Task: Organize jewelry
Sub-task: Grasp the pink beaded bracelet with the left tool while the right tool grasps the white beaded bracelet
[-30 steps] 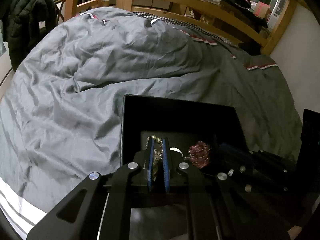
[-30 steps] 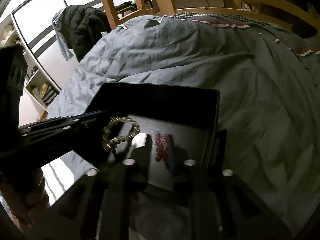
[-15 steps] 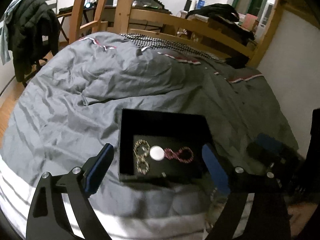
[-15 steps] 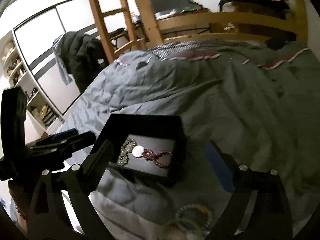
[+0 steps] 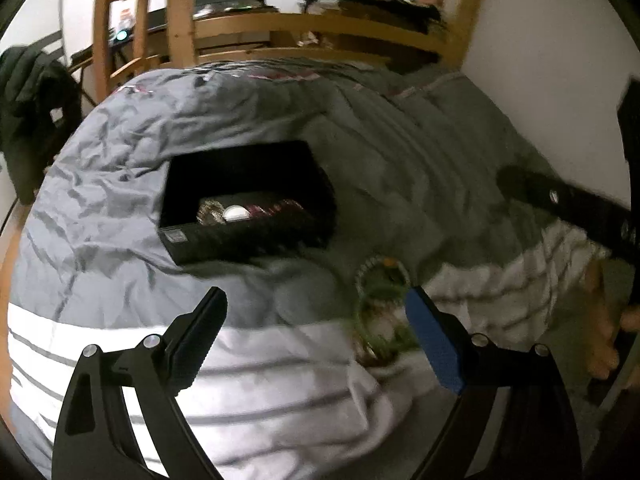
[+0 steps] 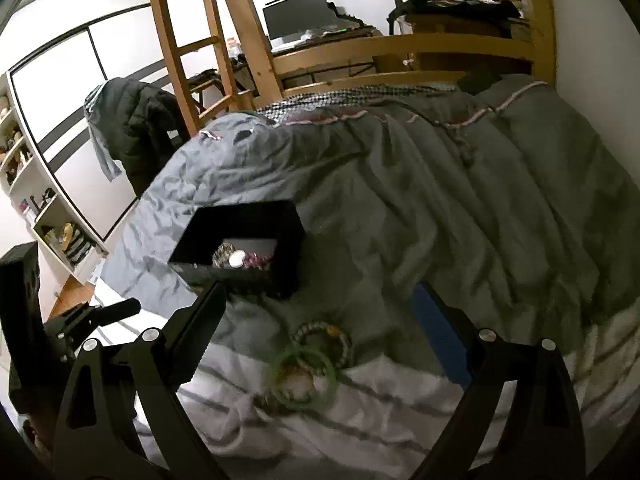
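A black open jewelry box (image 5: 188,240) (image 6: 288,248) sits on the grey duvet. Inside lie a gold chain bracelet (image 5: 210,212) (image 6: 222,254), a white round piece (image 5: 235,213) (image 6: 237,259) and a dark red bead bracelet (image 5: 276,208) (image 6: 258,259). A loose pile of bracelets, with a green ring (image 6: 304,376) (image 5: 380,308) and a beaded one (image 6: 324,336), lies on the duvet's white striped edge in front of the box. My left gripper (image 5: 316,320) is open and empty, pulled back from the box. My right gripper (image 6: 320,316) is open and empty above the pile.
The rumpled grey duvet (image 6: 440,200) covers the bed. A wooden bed frame and ladder (image 6: 240,40) stand behind. A dark jacket (image 6: 136,128) hangs at the left beside white shelves (image 6: 36,208). The wall runs along the right side.
Both grippers opened, let go of the gold and red bracelets inside the box, and pulled back toward the bed's near edge. The bracelet pile has come into view.
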`<state>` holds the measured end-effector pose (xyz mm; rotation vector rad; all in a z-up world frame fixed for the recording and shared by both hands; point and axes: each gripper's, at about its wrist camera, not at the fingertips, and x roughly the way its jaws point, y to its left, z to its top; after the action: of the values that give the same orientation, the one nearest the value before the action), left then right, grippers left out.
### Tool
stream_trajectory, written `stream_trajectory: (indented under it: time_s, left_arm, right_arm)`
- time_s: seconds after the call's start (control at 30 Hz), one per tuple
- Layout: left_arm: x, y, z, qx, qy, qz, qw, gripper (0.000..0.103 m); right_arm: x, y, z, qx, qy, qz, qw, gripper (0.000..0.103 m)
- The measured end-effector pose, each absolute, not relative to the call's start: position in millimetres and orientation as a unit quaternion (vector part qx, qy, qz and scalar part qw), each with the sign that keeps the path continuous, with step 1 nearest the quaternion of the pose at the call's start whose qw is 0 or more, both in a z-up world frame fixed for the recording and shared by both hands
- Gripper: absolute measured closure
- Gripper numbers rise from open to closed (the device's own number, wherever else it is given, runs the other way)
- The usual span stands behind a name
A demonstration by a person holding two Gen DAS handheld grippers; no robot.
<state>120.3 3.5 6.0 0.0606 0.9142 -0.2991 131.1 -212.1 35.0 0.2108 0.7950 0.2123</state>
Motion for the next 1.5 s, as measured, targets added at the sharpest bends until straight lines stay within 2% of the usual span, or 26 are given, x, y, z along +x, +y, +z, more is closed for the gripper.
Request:
stream_trajectory:
  time_s: [0.5, 0.77, 0.8, 0.83, 0.9, 1.23, 1.3, 1.43, 1.5]
  left_arm:
    - [106, -63, -59, 0.116, 0.470, -0.178, 0.857, 0.014]
    - [129, -85, -95, 0.137, 0.482, -0.188, 0.845, 0.014]
    - [132, -85, -99, 0.138, 0.487, -0.186, 0.842, 0.017]
    - [136, -86, -107, 0.142, 0.498, -0.186, 0.835, 0.027]
    - [140, -86, -116, 0.146, 0.515, -0.180, 0.825, 0.035]
    - [153, -66, -110, 0.097, 0.527, -0.174, 0.826, 0.054]
    - [160, -58, -109, 0.084, 0.529, -0.166, 0.828, 0.068]
    - [175, -34, -107, 0.038, 0.538, -0.140, 0.830, 0.082]
    - [180, -25, -107, 0.024, 0.541, -0.130, 0.831, 0.086]
  right_arm:
    - [125, -238, -44, 0.162, 0.457, 0.079, 0.871, 0.010]
    - [142, -253, -73, 0.229, 0.454, 0.091, 0.856, 0.010]
    - [144, -254, -75, 0.235, 0.453, 0.095, 0.855, 0.010]
    - [146, -254, -77, 0.240, 0.453, 0.103, 0.853, 0.010]
    - [150, -253, -81, 0.248, 0.453, 0.124, 0.848, 0.010]
    - [161, -247, -95, 0.266, 0.454, 0.179, 0.831, 0.010]
    - [160, -244, -93, 0.259, 0.451, 0.185, 0.834, 0.010]
    - [158, -227, -90, 0.214, 0.453, 0.192, 0.844, 0.011]
    - [155, -214, -87, 0.174, 0.453, 0.198, 0.852, 0.026]
